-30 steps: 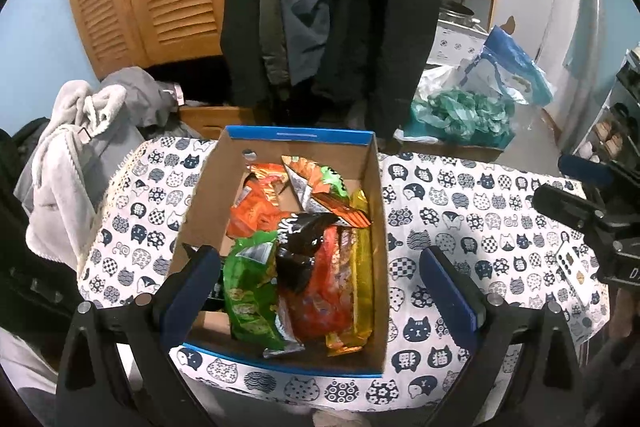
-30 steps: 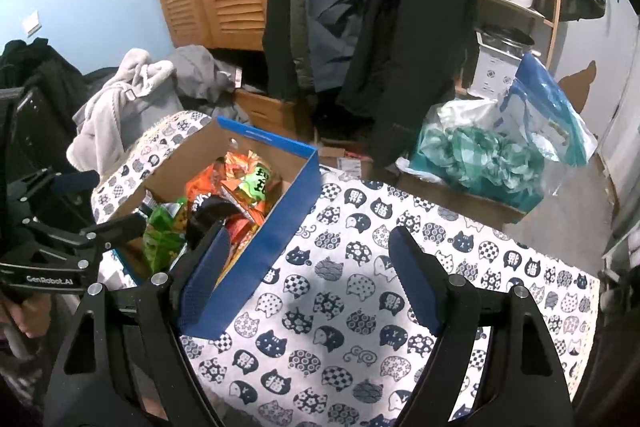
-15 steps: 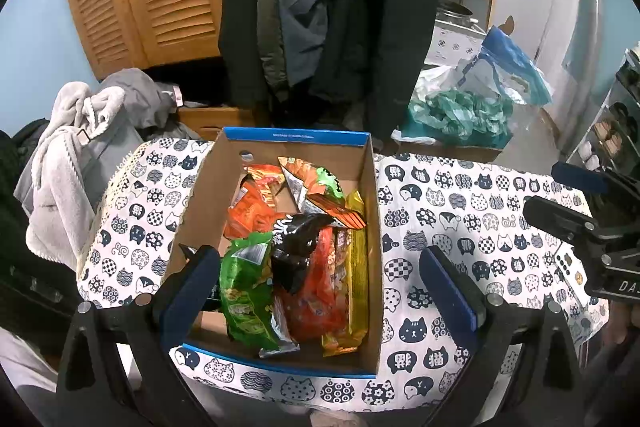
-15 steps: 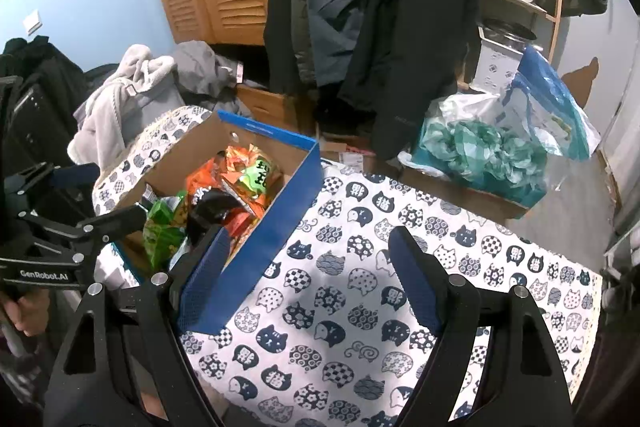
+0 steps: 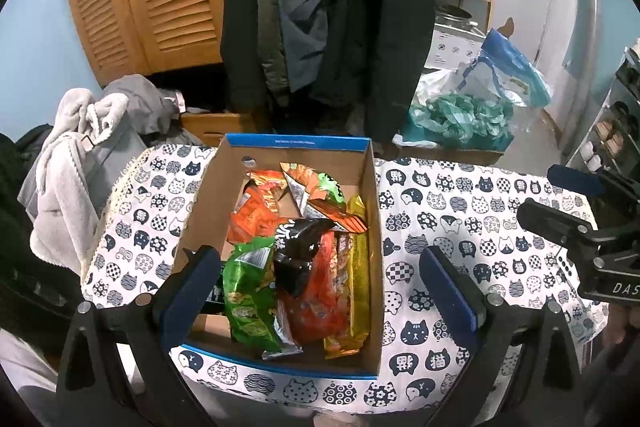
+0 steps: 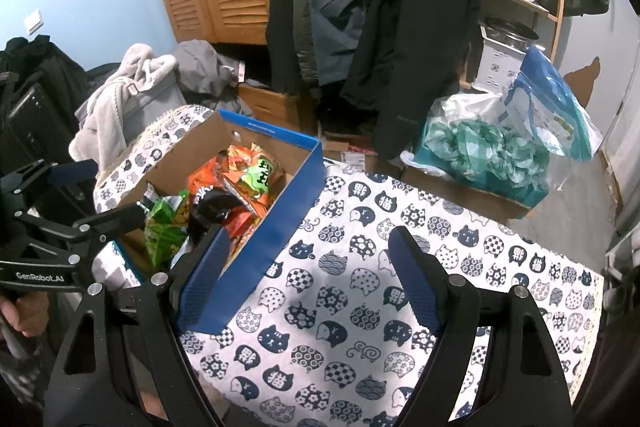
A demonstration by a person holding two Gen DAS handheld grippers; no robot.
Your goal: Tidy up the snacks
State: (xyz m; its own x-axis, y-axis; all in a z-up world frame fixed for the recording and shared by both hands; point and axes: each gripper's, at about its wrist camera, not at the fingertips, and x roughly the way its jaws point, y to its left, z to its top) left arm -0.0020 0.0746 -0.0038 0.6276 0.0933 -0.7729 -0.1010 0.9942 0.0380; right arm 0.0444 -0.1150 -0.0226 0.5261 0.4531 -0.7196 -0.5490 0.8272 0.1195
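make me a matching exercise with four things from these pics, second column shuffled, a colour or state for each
Column 1:
1. cardboard box
2. snack bag nearest the left claw
3. tablecloth
4. left claw

Column 2:
A. cat print
B. open, holding nothing
C. green
D. blue outside, full of snack packets

Pairs: 1-D, 2-C, 3-A, 4-B

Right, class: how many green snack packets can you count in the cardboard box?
2: a crinkly green foil packet near the box's front left, and a green-topped orange packet towards the back. Others may lie buried underneath.
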